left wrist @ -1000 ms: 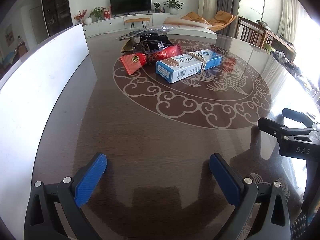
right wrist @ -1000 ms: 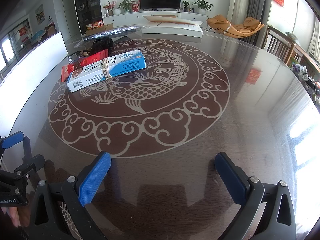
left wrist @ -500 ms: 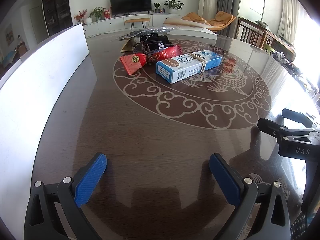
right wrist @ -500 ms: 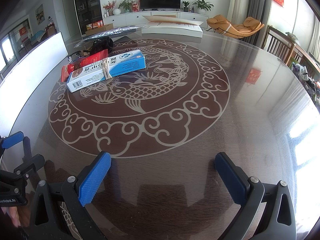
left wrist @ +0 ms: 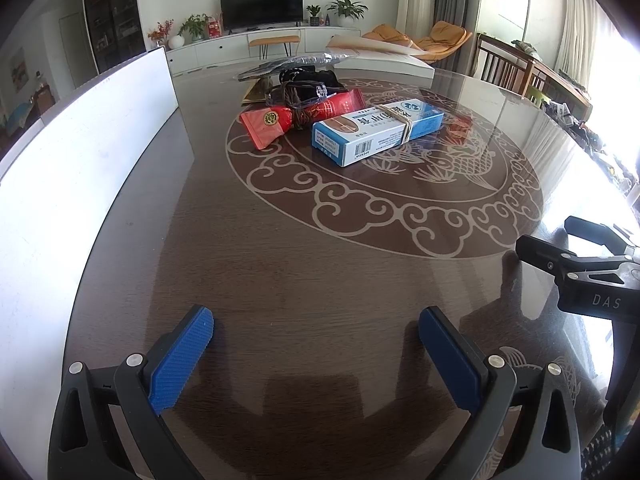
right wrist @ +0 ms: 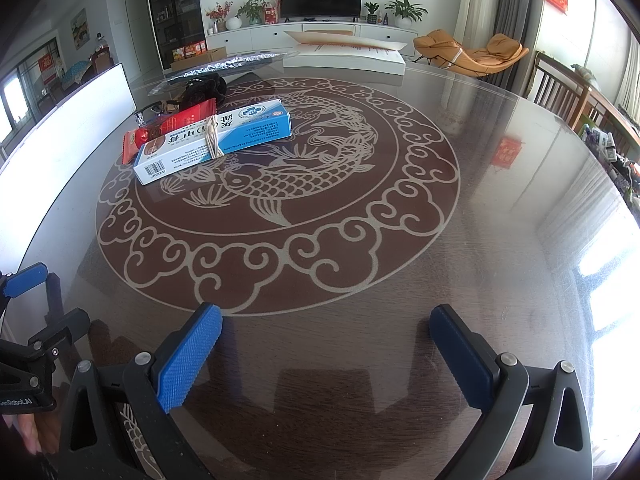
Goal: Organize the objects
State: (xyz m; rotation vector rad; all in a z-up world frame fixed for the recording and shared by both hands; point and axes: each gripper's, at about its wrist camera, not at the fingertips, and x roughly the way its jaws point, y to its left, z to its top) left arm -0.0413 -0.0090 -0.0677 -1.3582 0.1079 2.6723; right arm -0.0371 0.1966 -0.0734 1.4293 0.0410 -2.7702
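Note:
A blue-and-white box (left wrist: 378, 131) with a rubber band around it lies on the round dark table; it also shows in the right wrist view (right wrist: 214, 145). A red packet (left wrist: 296, 117) lies just behind it, also in the right wrist view (right wrist: 168, 130), with clear glasses (left wrist: 304, 94) and a black pouch (left wrist: 310, 78) behind. My left gripper (left wrist: 316, 326) is open and empty, low over the near table. My right gripper (right wrist: 326, 326) is open and empty, beside the left one, far from the objects.
A white board (left wrist: 80, 152) stands along the table's left edge. A silver foil bag (right wrist: 228, 66) and a large white flat box (right wrist: 344, 54) lie at the far side. Chairs (right wrist: 560, 92) stand at the right. The table (right wrist: 500, 220) carries a fish inlay.

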